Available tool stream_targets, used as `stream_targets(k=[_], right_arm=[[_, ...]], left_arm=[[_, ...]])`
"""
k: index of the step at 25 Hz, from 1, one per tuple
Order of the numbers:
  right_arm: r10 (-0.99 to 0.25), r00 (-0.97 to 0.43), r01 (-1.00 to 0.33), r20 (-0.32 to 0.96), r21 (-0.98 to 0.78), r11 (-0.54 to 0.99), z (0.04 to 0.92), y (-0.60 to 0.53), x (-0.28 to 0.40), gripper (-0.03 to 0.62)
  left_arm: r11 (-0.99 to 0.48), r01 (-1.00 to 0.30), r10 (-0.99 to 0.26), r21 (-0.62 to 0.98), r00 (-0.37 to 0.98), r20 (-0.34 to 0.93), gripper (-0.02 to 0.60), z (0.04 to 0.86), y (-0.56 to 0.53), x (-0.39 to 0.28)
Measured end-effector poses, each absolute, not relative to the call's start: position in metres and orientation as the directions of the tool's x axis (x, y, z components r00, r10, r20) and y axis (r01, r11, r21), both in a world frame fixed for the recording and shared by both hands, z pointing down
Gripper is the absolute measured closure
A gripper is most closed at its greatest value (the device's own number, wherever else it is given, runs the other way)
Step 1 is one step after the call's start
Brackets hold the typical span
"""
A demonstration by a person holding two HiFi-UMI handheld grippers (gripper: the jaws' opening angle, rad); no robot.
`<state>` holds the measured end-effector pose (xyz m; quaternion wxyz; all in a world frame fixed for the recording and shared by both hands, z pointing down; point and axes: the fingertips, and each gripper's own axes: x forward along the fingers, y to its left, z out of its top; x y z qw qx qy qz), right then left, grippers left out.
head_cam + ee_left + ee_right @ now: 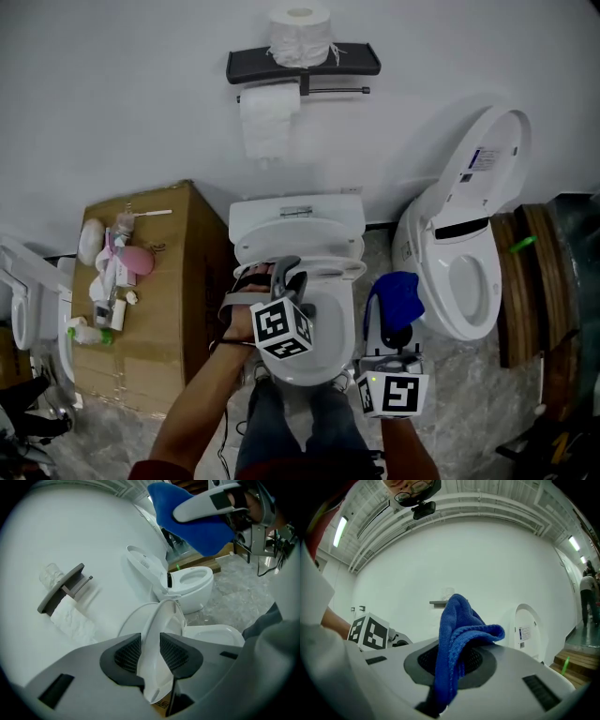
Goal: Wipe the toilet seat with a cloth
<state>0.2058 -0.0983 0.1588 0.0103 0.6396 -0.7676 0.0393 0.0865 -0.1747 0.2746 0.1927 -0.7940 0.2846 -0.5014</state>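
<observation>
Left hand-held gripper [151,654] pinching toilet lid [164,620], right hand-held gripper [452,660] clamping blue cloth [461,620], second toilet [427,230] alongside

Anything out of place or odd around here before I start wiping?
Nothing looks spilled or broken. A second toilet stands at the right, turned askew from the wall beside wooden planks; toiletries lie jumbled on a cardboard box at the left.

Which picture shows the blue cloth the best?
The right gripper view. The blue cloth sits close up in the middle, pinched in the right gripper, and its knit shows. The head view shows the cloth only as a small blue lump. In the left gripper view a white jaw covers part of it.
</observation>
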Motion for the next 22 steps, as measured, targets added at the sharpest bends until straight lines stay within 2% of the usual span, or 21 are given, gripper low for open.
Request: stream_targets(k=[5, 8, 16, 22], right_arm=[[-0.971, -0.229, -0.973, 0.067, -0.043, 0.226, 0.164, -0.073, 0.206, 0.533], [-0.967, -0.244, -0.970, 0.076, -0.033, 0.242, 0.168, -0.055, 0.205, 0.533], [-0.975, -0.200, -0.980, 0.099, -0.021, 0.199, 0.182, 0.002, 0.193, 0.533], [-0.979, -0.167, -0.986, 0.119, -0.016, 0.166, 0.198, 0.060, 0.174, 0.533]], left_arm=[[-0.753, -0.275, -0.658, -0.597, 0.319, 0.683, 0.487, 0.277, -0.138, 0.087], [-0.754, -0.271, -0.657, -0.599, 0.316, 0.684, 0.491, 0.283, -0.115, 0.086], [-0.764, -0.296, -0.645, -0.573, 0.360, 0.674, 0.535, 0.300, -0.054, 0.081], [-0.787, -0.289, -0.617, -0.545, 0.388, 0.685, 0.542, 0.323, -0.005, 0.077]])
